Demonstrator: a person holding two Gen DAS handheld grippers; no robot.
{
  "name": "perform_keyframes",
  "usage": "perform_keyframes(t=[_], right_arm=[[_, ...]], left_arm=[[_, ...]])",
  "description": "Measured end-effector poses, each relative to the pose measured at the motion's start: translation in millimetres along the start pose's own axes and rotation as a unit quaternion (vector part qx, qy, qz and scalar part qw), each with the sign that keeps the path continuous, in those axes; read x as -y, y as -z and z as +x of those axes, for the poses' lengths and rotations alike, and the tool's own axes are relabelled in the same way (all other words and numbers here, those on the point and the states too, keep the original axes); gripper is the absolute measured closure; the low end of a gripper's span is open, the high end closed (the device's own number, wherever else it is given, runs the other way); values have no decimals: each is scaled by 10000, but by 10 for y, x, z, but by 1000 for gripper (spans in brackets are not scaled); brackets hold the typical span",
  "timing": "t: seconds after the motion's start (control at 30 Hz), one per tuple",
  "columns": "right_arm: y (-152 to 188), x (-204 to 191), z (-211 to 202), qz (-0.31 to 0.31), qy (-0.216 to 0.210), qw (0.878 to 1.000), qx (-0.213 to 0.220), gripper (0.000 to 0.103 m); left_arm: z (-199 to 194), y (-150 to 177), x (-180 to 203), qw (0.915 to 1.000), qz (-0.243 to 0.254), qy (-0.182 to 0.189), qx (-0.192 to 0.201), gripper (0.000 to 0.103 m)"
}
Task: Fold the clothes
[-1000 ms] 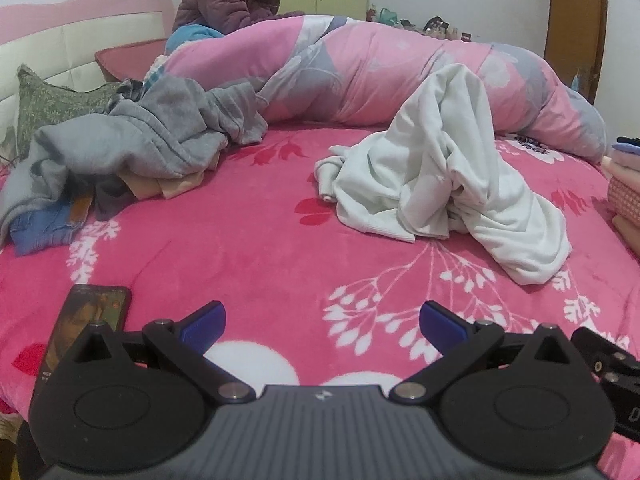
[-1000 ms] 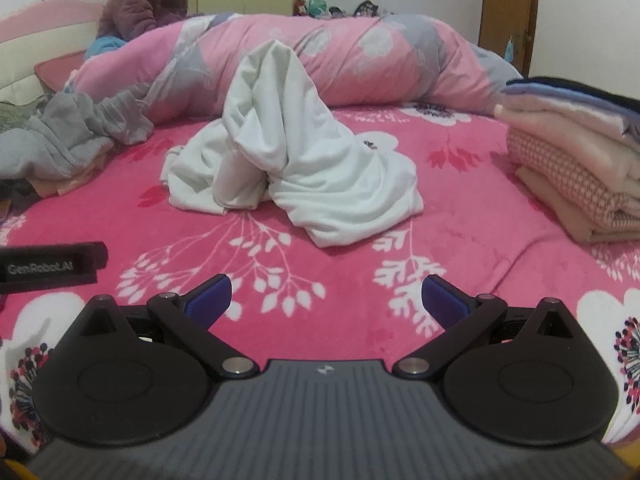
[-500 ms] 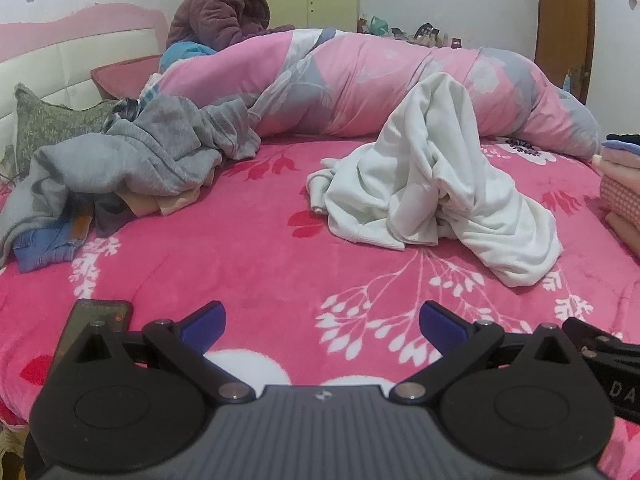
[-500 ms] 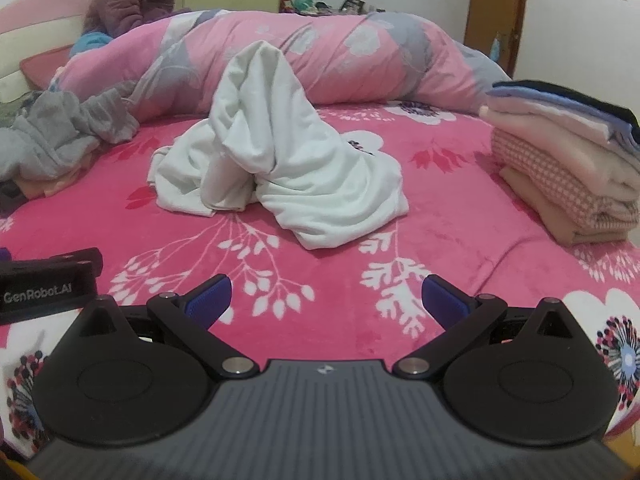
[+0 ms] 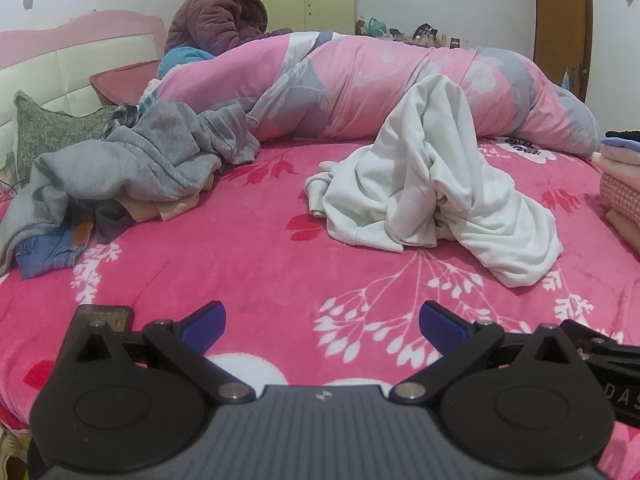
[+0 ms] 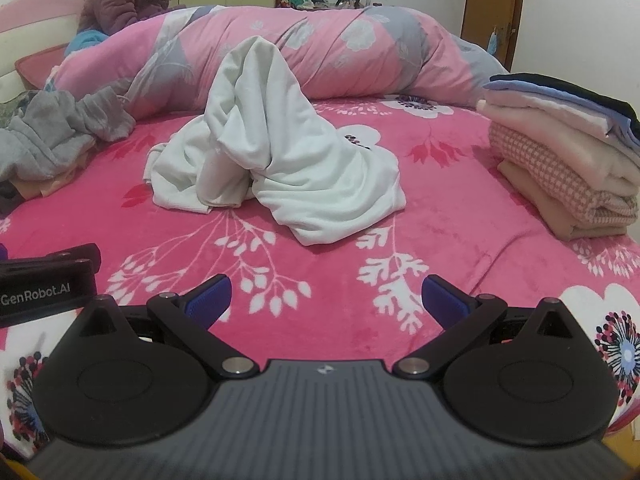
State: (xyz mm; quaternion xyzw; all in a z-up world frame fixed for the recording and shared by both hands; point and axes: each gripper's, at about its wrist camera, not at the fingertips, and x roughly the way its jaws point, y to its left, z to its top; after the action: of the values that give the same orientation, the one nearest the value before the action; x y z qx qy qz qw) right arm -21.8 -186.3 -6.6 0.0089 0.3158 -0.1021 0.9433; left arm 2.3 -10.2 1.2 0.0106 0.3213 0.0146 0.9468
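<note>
- Left wrist view: left gripper [image 5: 322,322] at 6 o'clock, fingers spread and empty; right gripper [image 6: 326,296] likewise.
- Both have edged closer over the last second, so the approach is on, no grab yet.
- White garment [image 5: 432,188] lies crumpled at 1 o'clock on the pink blanket [image 5: 240,264], peak upward, long axis running roughly left-right.

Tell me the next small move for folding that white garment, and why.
Probably bring both open tongs, left and right, forward to the white garment. It lies crumpled in a peaked heap on the bed, untouched, and both tongs are empty and short of it.
</note>
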Motion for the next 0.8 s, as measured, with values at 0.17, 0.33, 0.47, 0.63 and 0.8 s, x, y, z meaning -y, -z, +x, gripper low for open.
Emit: perform_keyframes(t=[0.17, 0.33, 0.47, 0.63, 0.8], right_arm=[[5, -10, 3, -10, 6, 10000, -11, 1], [4, -20, 9, -17, 3, 10000, -17, 1], [11, -35, 7, -35, 10, 10000, -16, 1], [11, -52, 15, -45, 11, 10000, -23, 1], [14, -71, 9, -68, 17, 10000, -9, 1]], left_arm=[[9, 3, -7, 10000, -2, -14, -17, 0], [12, 7, -19, 10000, -16, -9, -30, 0], [16, 13, -29, 10000, -16, -4, -48, 0], [17, 17, -44, 10000, -31, -7, -52, 0], [20, 22, -57, 10000, -42, -2, -57, 0]])
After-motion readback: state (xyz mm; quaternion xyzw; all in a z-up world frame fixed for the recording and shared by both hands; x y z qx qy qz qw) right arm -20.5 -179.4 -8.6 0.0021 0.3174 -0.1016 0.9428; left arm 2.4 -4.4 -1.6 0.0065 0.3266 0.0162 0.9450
